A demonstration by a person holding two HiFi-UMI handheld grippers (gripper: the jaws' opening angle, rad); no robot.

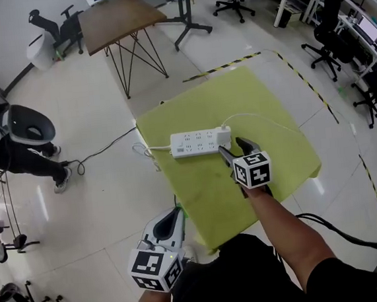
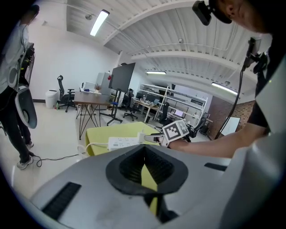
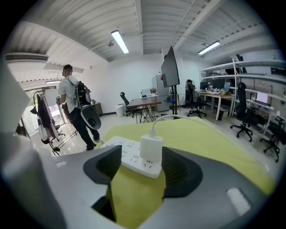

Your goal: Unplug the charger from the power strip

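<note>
A white power strip lies on the yellow-green cloth covering a low table. A white charger is plugged into the strip's right end, and its white cable loops off to the right. My right gripper is open, its tips just short of that end. In the right gripper view the charger stands on the strip between the two wide-apart pads, with a gap on each side. My left gripper hangs shut and empty off the cloth's near left edge, far from the strip.
The strip's own cord drops off the cloth's left edge to the floor. A person stands at the left. A wooden table is beyond the cloth. Office chairs and desks line the right side.
</note>
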